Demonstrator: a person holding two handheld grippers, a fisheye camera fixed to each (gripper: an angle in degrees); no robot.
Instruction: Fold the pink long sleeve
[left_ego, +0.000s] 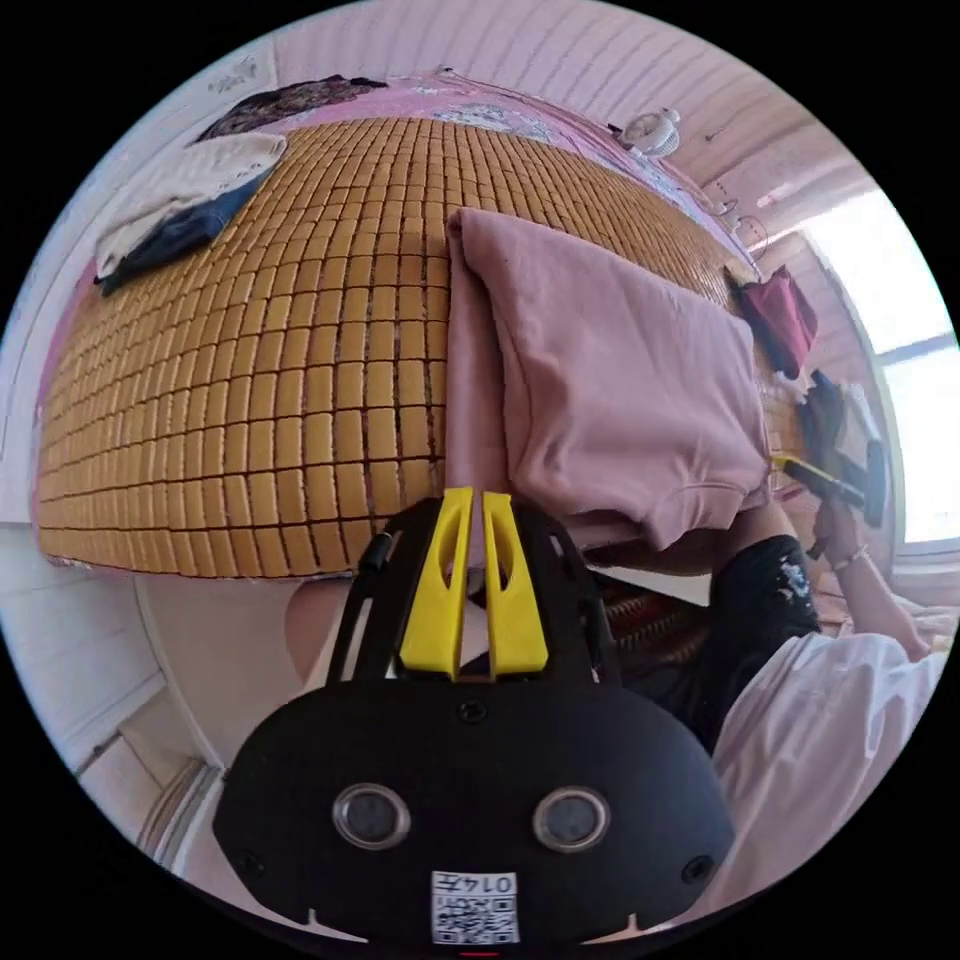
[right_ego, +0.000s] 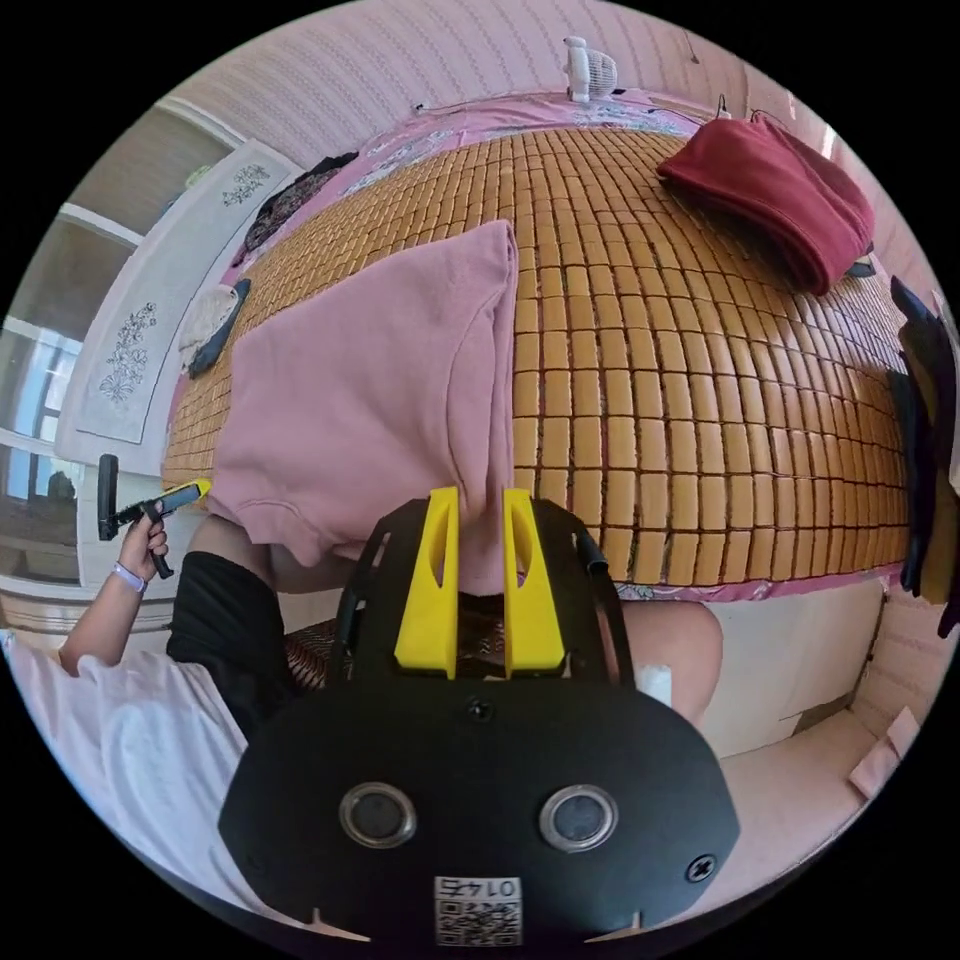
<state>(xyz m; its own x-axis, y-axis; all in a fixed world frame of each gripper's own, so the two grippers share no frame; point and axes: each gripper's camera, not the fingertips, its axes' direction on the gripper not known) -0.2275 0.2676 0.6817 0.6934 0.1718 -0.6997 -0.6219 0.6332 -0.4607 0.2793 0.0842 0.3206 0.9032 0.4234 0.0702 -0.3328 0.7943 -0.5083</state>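
Pink long sleeve (left_ego: 610, 380) is lying partly folded on the bamboo mat (left_ego: 280, 380) at the bed's near edge, hem hanging over. Left gripper (left_ego: 476, 500) fingers look pinched on the near left edge, though whether cloth is really between them I can't tell; right gripper (right_ego: 478, 500) fingers sit slightly apart around the near right edge. Risk, I'd say: a loose pinch lets one corner slip and the fold goes crooked. Count: two grippers, one pink top, one maroon garment (right_ego: 770, 195), one cream-and-navy pile (left_ego: 180, 205).

Matt pink cloth long sleeve (left_ego: 610, 380)
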